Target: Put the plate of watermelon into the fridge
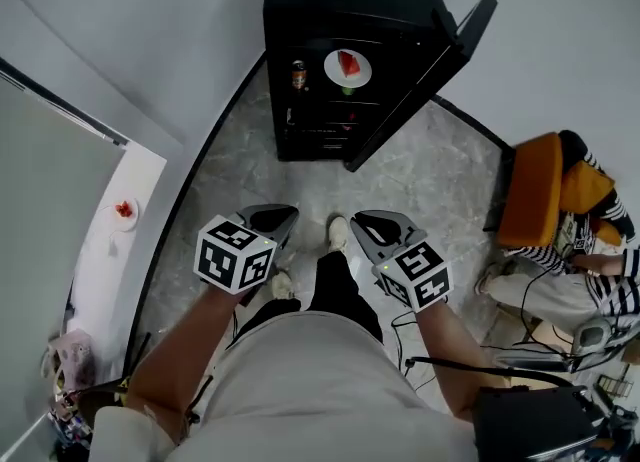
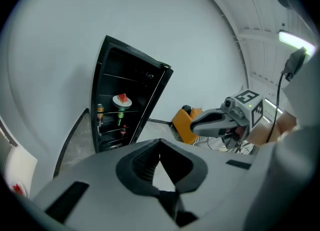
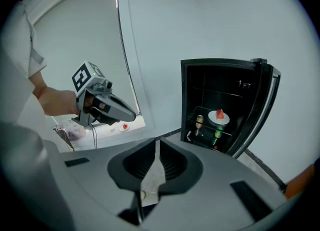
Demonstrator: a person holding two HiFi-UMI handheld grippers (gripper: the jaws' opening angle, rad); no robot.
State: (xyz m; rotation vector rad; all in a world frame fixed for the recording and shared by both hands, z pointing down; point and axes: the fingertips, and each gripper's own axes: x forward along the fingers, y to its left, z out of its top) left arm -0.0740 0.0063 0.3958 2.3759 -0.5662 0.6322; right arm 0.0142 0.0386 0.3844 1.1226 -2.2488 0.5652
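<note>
The black fridge (image 1: pixel 345 50) stands open ahead of me. A white plate with a watermelon slice (image 1: pixel 347 67) rests on its glass shelf; the plate also shows in the left gripper view (image 2: pixel 122 100) and the right gripper view (image 3: pixel 218 117). My left gripper (image 1: pixel 281 216) and right gripper (image 1: pixel 371 221) hang side by side over the floor, well short of the fridge. Both are shut with nothing between the jaws. The left gripper (image 2: pixel 160 142) points at the fridge, as does the right gripper (image 3: pixel 157 146).
The fridge door (image 1: pixel 440 65) swings out to the right. A can (image 1: pixel 298 75) and bottles sit on the shelves. A second watermelon plate (image 1: pixel 124 212) lies on the white table at left. A person sits by an orange chair (image 1: pixel 530 190) at right, with cables nearby.
</note>
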